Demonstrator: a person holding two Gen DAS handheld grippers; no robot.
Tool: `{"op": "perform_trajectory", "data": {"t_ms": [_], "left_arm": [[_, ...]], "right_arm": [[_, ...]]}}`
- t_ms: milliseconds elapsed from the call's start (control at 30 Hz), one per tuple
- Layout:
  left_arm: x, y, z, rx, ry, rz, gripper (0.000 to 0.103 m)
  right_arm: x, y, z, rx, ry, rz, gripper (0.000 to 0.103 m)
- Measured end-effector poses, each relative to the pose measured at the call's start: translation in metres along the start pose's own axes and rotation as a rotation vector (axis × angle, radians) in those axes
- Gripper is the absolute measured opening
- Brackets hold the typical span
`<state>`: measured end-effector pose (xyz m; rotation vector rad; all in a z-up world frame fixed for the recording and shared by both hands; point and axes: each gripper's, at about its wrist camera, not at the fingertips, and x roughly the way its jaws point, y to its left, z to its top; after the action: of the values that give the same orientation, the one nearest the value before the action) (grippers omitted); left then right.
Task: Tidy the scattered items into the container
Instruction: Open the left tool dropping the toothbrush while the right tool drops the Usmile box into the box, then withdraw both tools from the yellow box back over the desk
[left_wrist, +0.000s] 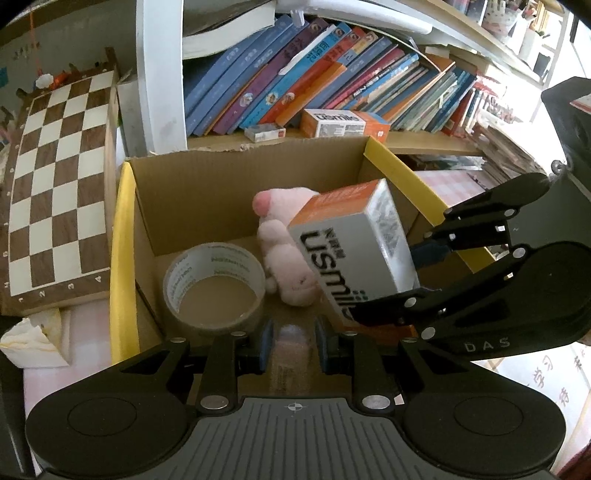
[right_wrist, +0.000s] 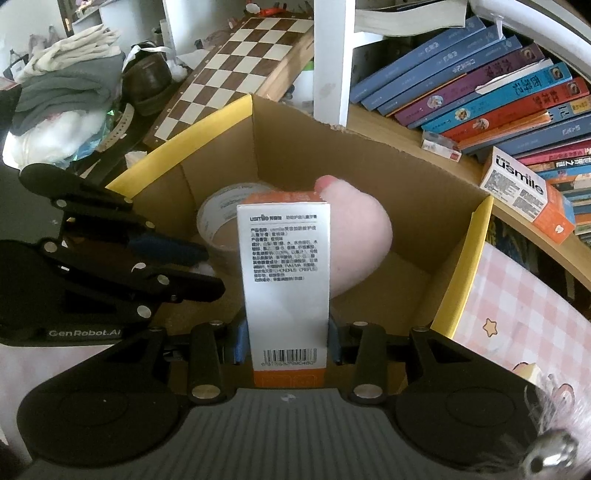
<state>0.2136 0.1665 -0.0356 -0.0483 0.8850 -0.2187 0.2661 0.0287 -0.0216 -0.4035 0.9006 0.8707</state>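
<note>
An open cardboard box (left_wrist: 195, 199) with yellow flaps holds a roll of clear tape (left_wrist: 214, 286) and a pink plush toy (left_wrist: 286, 254). My right gripper (right_wrist: 286, 343) is shut on a white and orange usmile carton (right_wrist: 286, 273) and holds it over the box (right_wrist: 388, 184); the carton also shows in the left wrist view (left_wrist: 354, 247), tilted beside the plush. My left gripper (left_wrist: 291, 345) is shut on a small translucent bottle-like item (left_wrist: 290, 358) at the box's near edge. The tape (right_wrist: 221, 214) and the plush (right_wrist: 358, 236) lie behind the carton.
A chessboard (left_wrist: 55, 184) leans left of the box. A shelf of books (left_wrist: 332, 74) stands behind, with a second usmile carton (left_wrist: 343, 123) and a small pack (left_wrist: 264, 132) on its ledge. Clothes (right_wrist: 62, 96) pile at the far left. A pink checked cloth (right_wrist: 517, 314) covers the table.
</note>
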Motion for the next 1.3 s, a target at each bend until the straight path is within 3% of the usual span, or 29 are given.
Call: {"op": "perform_trajectory", "data": {"t_ms": [367,467,633,1300], "left_arm": [[-0.015,-0.005,0.0,0.008,-0.037,0.012,0.031],[-0.021,-0.007,0.0,0.01,-0.053,0.018,0.039],[-0.035,-0.012,-0.002,0.009,-0.086,0.03,0.059],[-0.084,-0.029,-0.032,-0.024,-0.172,0.038,0.065]], "right_arm": [[-0.014,0.002,0.003,0.015,-0.038,-0.002,0.045],[-0.022,0.002,0.001,0.028,-0.056,-0.019,0.051],[-0.04,-0.001,-0.003,0.071,-0.094,-0.05,0.063],[-0.098,0.02,-0.044,0.156,-0.191,-0.126,0.072]]}}
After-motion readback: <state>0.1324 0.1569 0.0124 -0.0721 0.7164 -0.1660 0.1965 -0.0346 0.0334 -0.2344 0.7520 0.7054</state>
